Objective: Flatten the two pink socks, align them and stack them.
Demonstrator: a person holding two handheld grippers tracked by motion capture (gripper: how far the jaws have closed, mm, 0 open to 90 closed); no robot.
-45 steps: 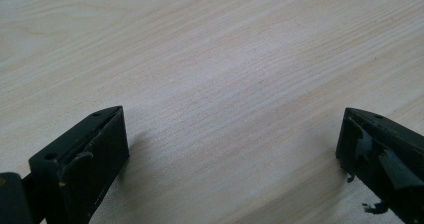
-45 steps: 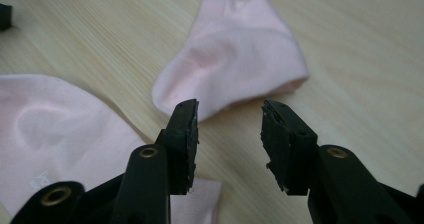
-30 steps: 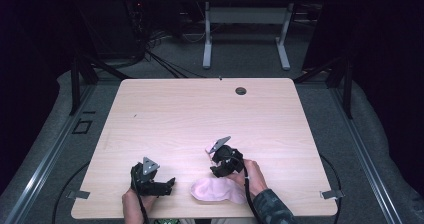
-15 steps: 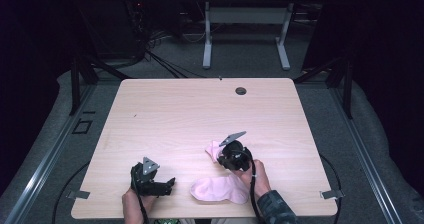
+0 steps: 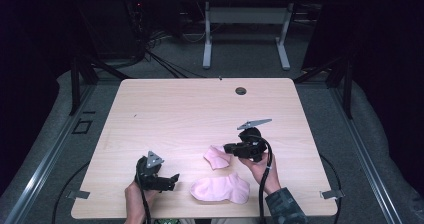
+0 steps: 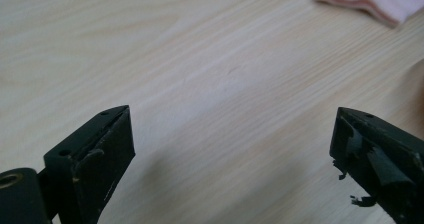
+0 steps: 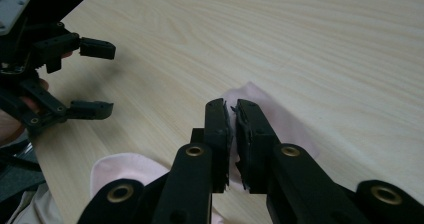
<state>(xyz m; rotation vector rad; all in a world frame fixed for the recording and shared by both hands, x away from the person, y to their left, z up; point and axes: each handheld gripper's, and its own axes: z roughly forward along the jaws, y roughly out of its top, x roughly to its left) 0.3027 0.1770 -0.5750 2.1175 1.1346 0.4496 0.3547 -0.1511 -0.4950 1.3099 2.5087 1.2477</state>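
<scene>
Pinching one pink sock (image 5: 217, 157) between jaws that have just been closing and now stand nearly together, right gripper (image 5: 227, 147) lifted above the wooden table (image 5: 200, 114), sock hanging from the tips. Lying flat near the front edge, a second pink sock (image 5: 220, 189), just below the first. Resting low beside it, left gripper (image 5: 175, 179), jaws wide apart, nothing between them.
</scene>
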